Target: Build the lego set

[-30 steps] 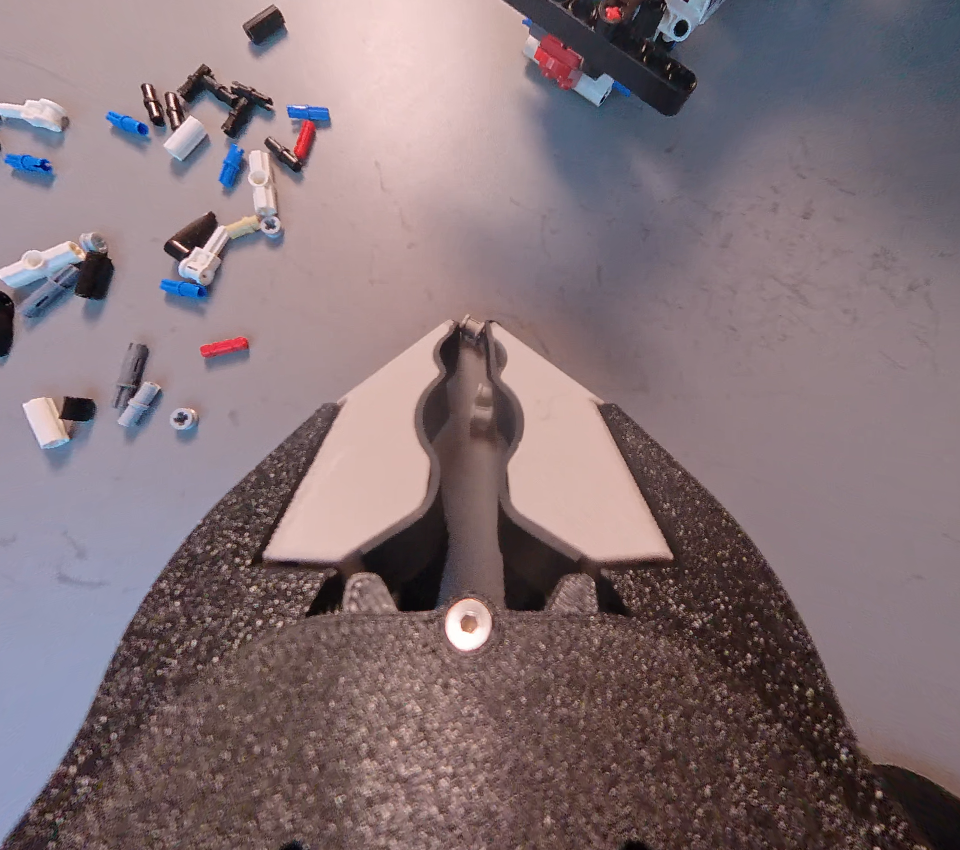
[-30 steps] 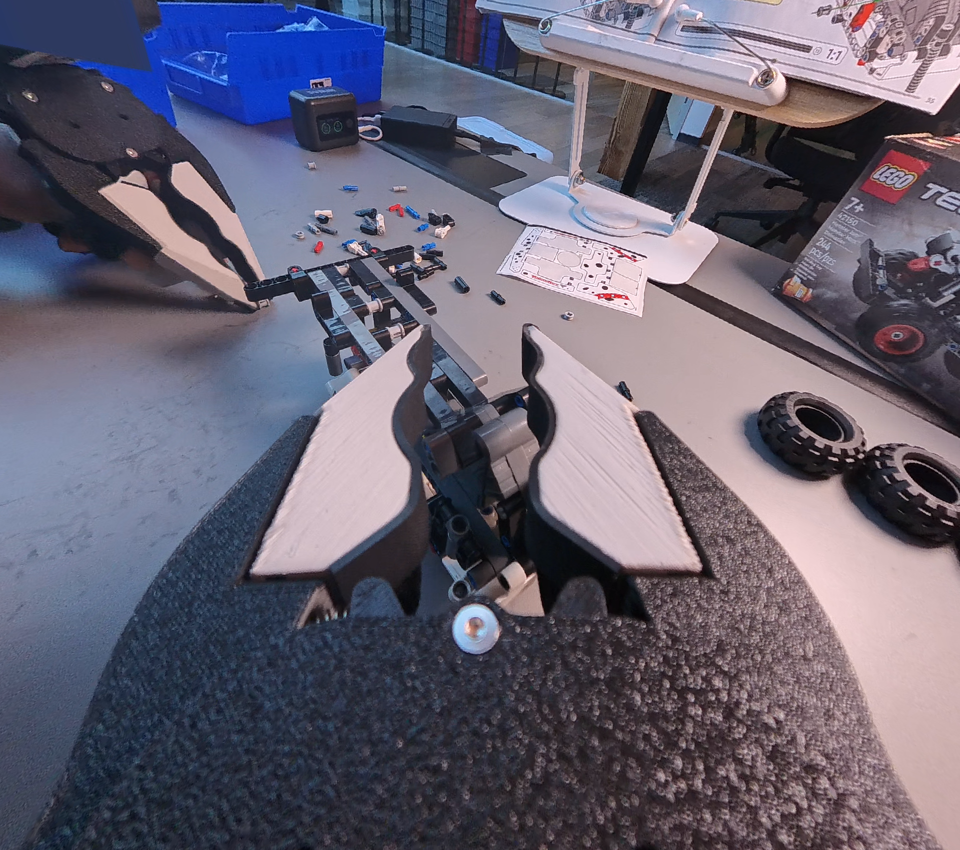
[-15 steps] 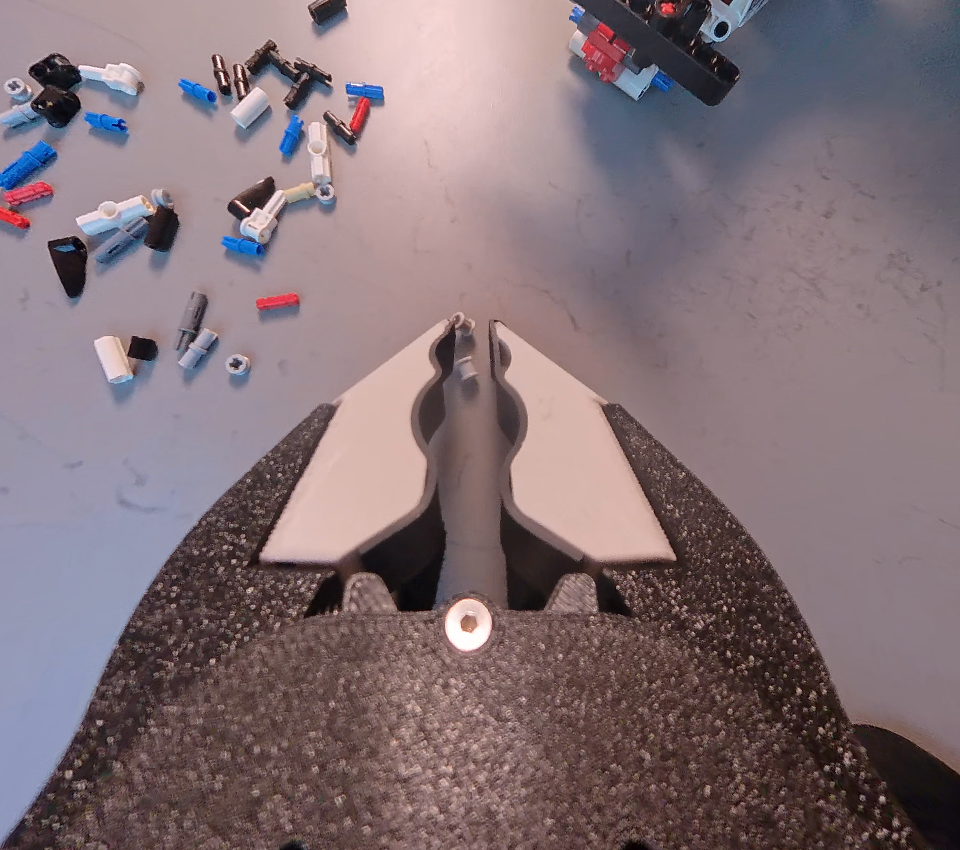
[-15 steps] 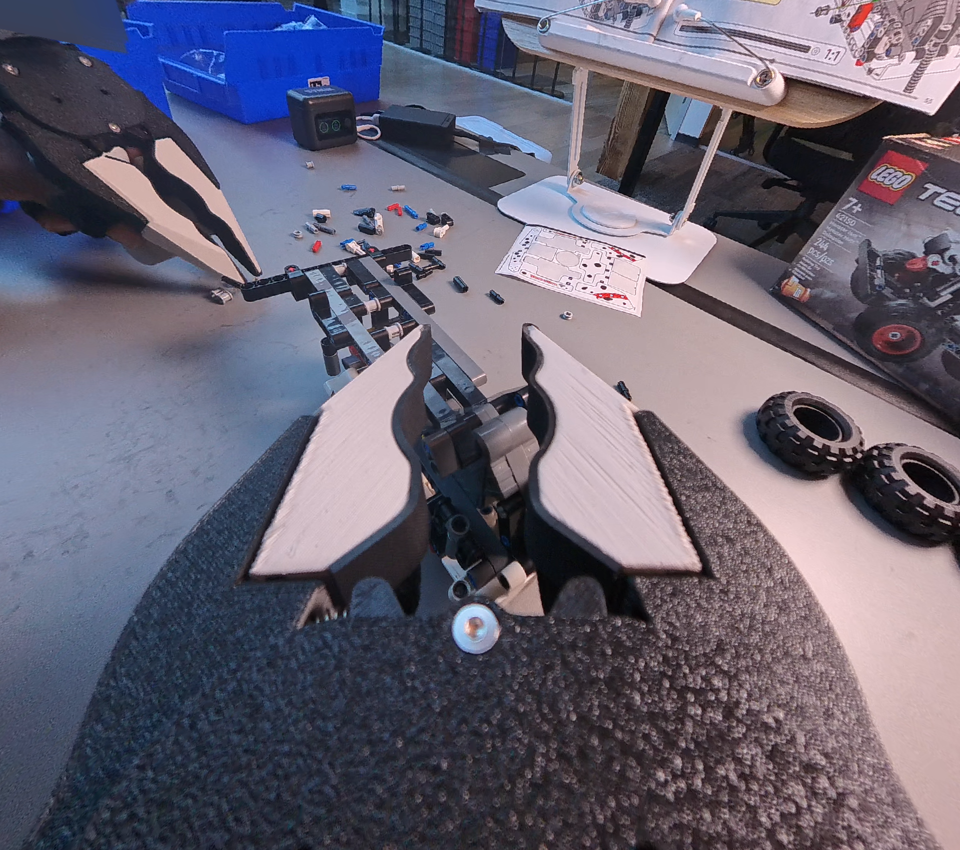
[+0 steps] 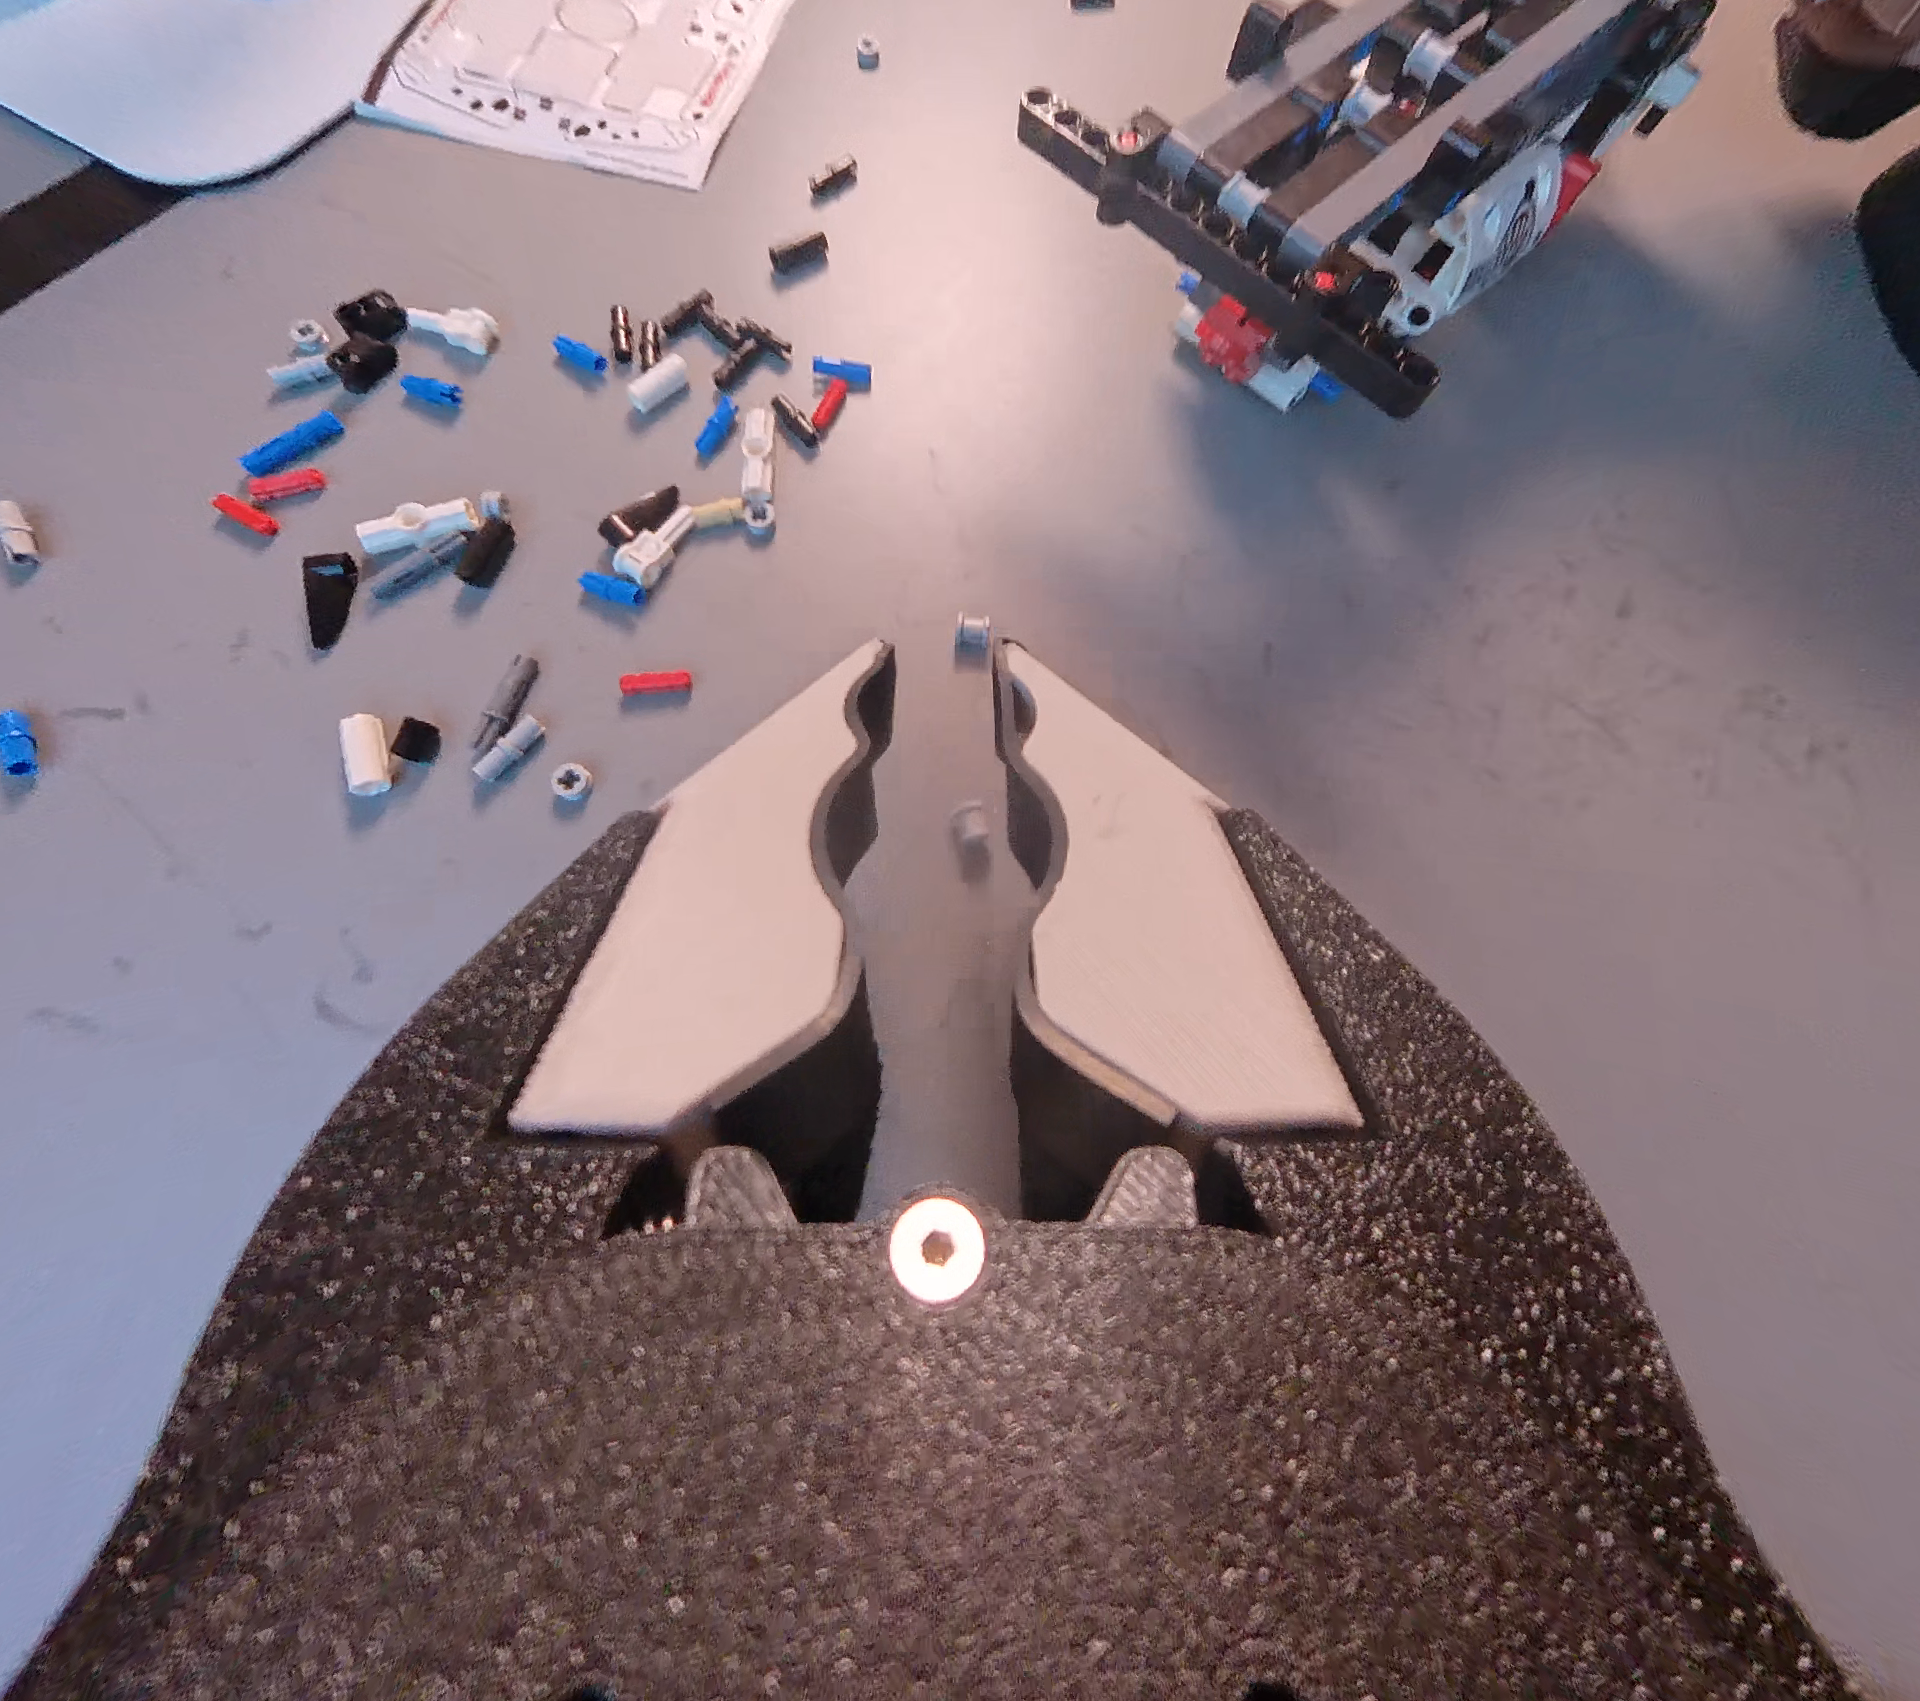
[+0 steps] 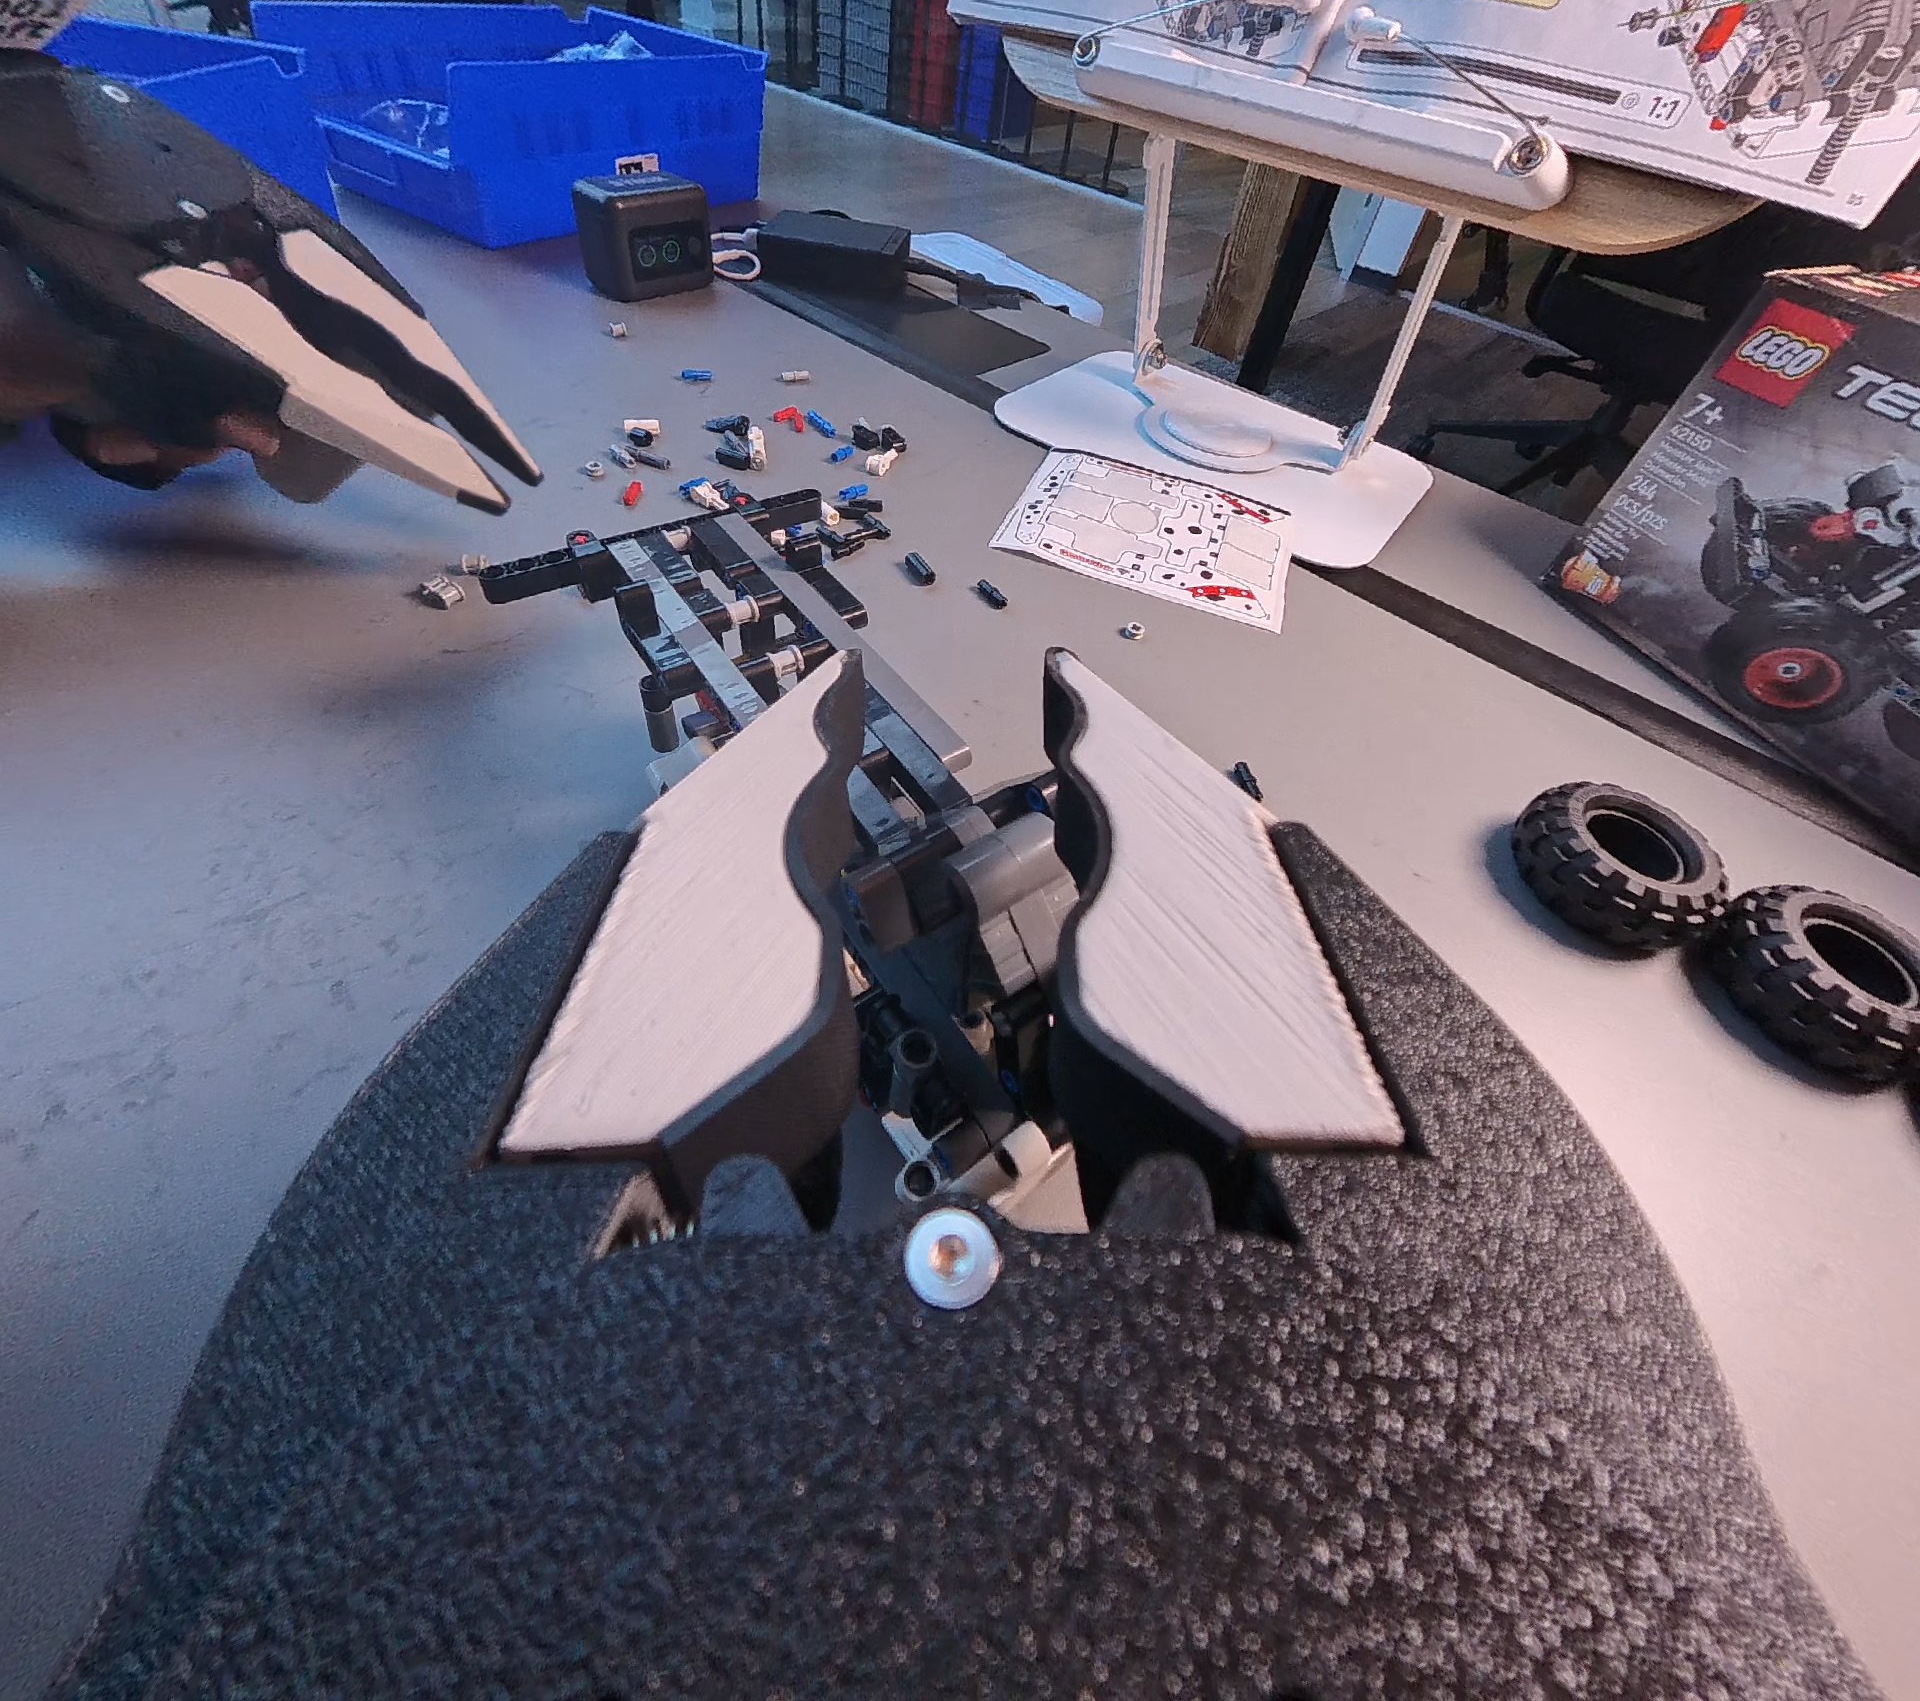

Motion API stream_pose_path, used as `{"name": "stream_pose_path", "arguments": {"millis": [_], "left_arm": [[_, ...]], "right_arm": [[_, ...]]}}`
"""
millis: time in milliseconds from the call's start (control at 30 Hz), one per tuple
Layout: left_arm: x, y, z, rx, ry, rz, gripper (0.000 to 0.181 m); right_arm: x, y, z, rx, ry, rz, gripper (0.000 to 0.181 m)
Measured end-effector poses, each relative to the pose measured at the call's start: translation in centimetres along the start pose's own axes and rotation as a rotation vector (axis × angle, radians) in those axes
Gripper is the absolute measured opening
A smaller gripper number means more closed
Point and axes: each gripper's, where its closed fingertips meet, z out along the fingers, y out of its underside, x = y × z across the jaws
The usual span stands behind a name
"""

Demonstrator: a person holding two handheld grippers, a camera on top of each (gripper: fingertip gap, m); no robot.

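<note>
While right tool [image 6: 951,695] grips chassis [image 6: 727,602] – left tool [image 5: 940,654] open, empty

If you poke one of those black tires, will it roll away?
Probably not at first: both black tires lie flat on their sides on the grey table. Stood upright, one would likely roll easily. The knobby tread suggests rubber, so it should grip rather than slip.
</note>
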Motion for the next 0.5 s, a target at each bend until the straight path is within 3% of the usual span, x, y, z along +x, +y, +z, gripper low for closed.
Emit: {"name": "stream_pose_path", "arguments": {"millis": [333, 500], "left_arm": [[-1.5, -3.2, -1.8, 0.236, -0.139, -0.026, 0.026], [-1.1, -6.9, -5.5, 0.393, -0.236, 0.047, 0.028]], "right_arm": [[-0.3, -0.4, 0.0, 0.025, 0.002, -0.049, 0.035], [-0.3, -0.7, -0.1, 0.033, 0.039, -0.111, 0.037]]}}
